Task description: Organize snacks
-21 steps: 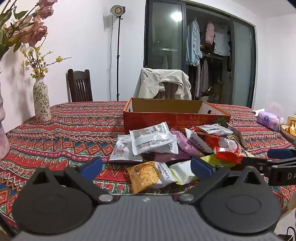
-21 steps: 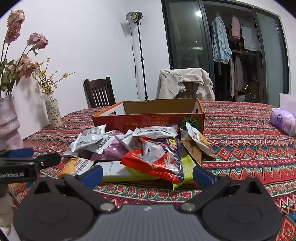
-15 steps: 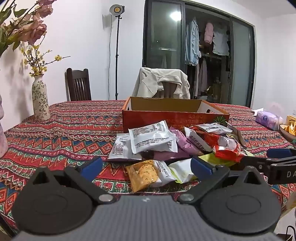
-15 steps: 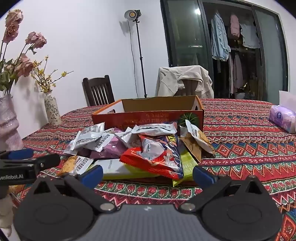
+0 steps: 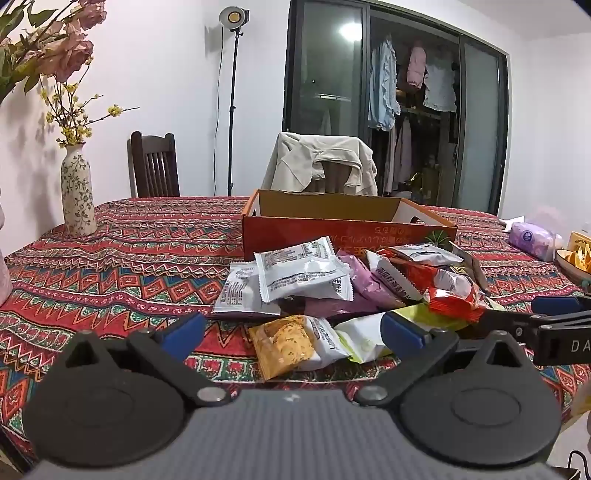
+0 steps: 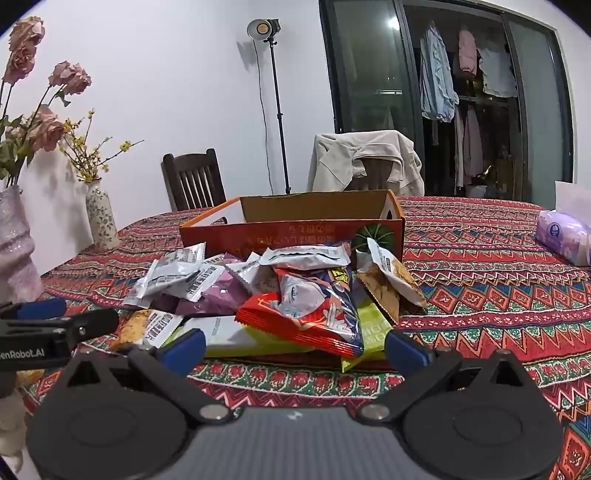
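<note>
Both grippers are easing slightly nearer the snack pile (image 5: 332, 295), box (image 5: 347, 225) unmoved.
Left gripper (image 5: 291, 332) and right gripper (image 6: 295, 345) are gaping wide, gripping nothing; packets are lying at twelve o'clock, just beyond the fingertips, box behind them.

light: dim indoor | glare: ceiling-light reflection (image 5: 349, 31) in glass | edges: fisheye-bent | focus: sharp

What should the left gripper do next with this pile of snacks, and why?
Probably ease the left gripper forward and down onto the cracker packet. Its jaws are open and empty, that packet lies nearest, loose at the pile's front edge, and the cardboard box behind sits open.
</note>
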Demonstrator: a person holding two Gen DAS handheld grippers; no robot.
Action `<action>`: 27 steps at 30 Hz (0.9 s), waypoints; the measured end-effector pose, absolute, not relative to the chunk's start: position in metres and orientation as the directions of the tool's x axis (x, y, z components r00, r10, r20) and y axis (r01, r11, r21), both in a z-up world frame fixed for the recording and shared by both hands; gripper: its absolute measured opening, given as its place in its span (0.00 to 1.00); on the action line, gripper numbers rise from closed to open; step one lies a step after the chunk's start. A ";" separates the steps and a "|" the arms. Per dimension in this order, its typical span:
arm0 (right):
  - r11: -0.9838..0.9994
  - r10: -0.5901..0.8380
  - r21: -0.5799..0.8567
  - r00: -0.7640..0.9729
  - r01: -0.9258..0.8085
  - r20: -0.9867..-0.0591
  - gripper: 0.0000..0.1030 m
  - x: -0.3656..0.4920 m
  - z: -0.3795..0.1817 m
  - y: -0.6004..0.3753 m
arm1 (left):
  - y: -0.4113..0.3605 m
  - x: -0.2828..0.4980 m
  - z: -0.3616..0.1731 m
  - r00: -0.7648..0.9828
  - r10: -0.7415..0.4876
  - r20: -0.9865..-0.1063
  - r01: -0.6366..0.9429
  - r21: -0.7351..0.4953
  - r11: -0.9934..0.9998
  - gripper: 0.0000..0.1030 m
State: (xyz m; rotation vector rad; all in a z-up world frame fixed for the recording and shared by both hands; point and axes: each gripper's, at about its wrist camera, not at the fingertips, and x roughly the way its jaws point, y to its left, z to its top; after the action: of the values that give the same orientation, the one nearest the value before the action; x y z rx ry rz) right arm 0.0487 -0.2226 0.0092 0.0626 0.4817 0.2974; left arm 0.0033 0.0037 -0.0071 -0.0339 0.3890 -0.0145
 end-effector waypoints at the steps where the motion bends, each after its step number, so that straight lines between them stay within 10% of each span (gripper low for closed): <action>1: 0.955 0.296 0.129 0.844 -0.267 -0.447 1.00 0.049 0.009 -0.222 | 0.004 0.003 -0.007 0.925 -0.020 -0.380 0.007 -0.035 0.999 1.00; 27: 0.956 0.294 0.127 0.844 -0.266 -0.449 1.00 0.049 0.009 -0.222 | 0.003 0.004 -0.010 0.924 -0.022 -0.382 0.010 -0.035 0.999 1.00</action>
State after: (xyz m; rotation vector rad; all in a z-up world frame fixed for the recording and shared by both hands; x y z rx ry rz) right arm 0.0487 -0.2219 0.0092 0.0605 0.4833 0.2955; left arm 0.0039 0.0032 -0.0100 -0.0325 0.3929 -0.0162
